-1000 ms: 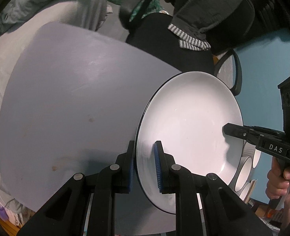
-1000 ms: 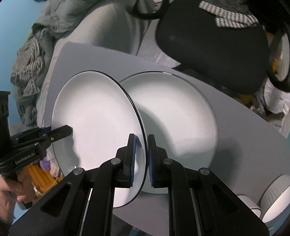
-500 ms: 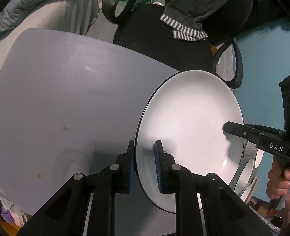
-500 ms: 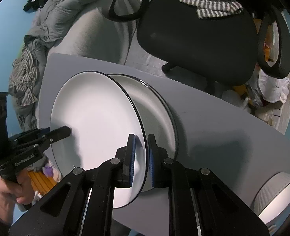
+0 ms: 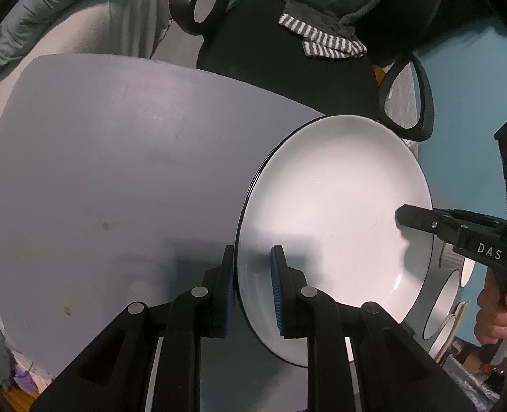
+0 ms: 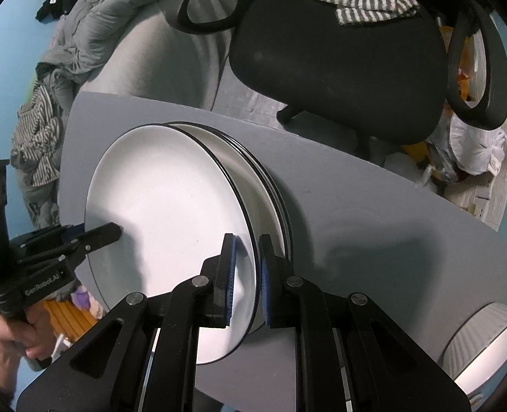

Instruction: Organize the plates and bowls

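A white plate with a thin black rim point(image 5: 339, 213) is held between both grippers above the grey table. My left gripper point(image 5: 251, 290) is shut on its near rim; the right gripper's finger shows at its far rim in this view point(image 5: 421, 221). In the right wrist view the same plate point(image 6: 171, 230) is clamped by my right gripper point(image 6: 246, 281), with the left gripper point(image 6: 95, 235) on its opposite edge. The held plate sits just above another white plate or plates point(image 6: 263, 178) lying on the table, nearly over them.
The grey table point(image 5: 99, 178) has a few small stains. White ribbed bowls stand at the right point(image 6: 487, 343) and also show in the left wrist view point(image 5: 442, 295). A black office chair point(image 6: 339, 51) with a striped cloth stands beyond the table. Bedding and clothes lie at the left.
Both grippers have carried the held plate across toward the plate on the table; it now overlaps it almost fully, where a second ago it covered only its left edge.
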A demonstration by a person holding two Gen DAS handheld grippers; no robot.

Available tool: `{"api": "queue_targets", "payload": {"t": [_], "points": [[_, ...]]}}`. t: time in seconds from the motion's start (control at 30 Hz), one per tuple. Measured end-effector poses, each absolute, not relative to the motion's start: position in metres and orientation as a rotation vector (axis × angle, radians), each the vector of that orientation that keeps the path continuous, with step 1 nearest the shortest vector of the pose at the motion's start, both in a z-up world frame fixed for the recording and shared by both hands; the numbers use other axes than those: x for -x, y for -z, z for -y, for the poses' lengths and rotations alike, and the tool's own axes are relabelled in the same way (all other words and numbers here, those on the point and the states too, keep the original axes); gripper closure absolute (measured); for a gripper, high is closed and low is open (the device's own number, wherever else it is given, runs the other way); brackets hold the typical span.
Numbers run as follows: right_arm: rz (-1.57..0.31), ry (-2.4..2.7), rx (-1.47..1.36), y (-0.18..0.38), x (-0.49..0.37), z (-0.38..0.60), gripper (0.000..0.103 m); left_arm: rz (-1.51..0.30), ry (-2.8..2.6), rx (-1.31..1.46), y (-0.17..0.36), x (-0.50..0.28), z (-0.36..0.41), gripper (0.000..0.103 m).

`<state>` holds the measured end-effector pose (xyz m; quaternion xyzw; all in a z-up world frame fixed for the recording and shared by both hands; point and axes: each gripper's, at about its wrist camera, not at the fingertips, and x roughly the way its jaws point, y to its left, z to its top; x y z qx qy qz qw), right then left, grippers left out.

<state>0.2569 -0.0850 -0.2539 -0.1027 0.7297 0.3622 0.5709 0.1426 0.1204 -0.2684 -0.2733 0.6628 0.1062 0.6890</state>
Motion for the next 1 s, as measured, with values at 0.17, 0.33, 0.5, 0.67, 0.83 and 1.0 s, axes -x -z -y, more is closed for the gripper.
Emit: {"api": "queue_targets", "payload": {"t": [0.17, 0.33, 0.5, 0.67, 0.83, 1.0], "points": [[-1.703, -0.823, 0.269, 0.253, -0.256, 0.084, 0.089, -1.503, -0.228, 0.551, 0.267, -0.148, -0.114, 0.083], [-1.707, -0.798, 0.308, 0.252, -0.253, 0.082, 0.087, -1.512, -0.223, 0.559, 0.267, -0.15, -0.115, 0.078], [-1.74, -0.772, 0.324, 0.248, -0.249, 0.077, 0.071, -1.501, -0.229, 0.535, 0.26, -0.149, -0.112, 0.067], [-1.758, -0.743, 0.351, 0.245, -0.247, 0.073, 0.059, -1.489, -0.234, 0.517, 0.255, -0.142, -0.11, 0.059], [-1.773, -0.701, 0.345, 0.242, -0.248, 0.074, 0.048, -1.477, -0.239, 0.542, 0.25, -0.129, -0.111, 0.055], [-1.73, -0.659, 0.414, 0.237, -0.245, 0.075, 0.04, -1.455, -0.254, 0.574, 0.241, -0.113, -0.114, 0.053]]}}
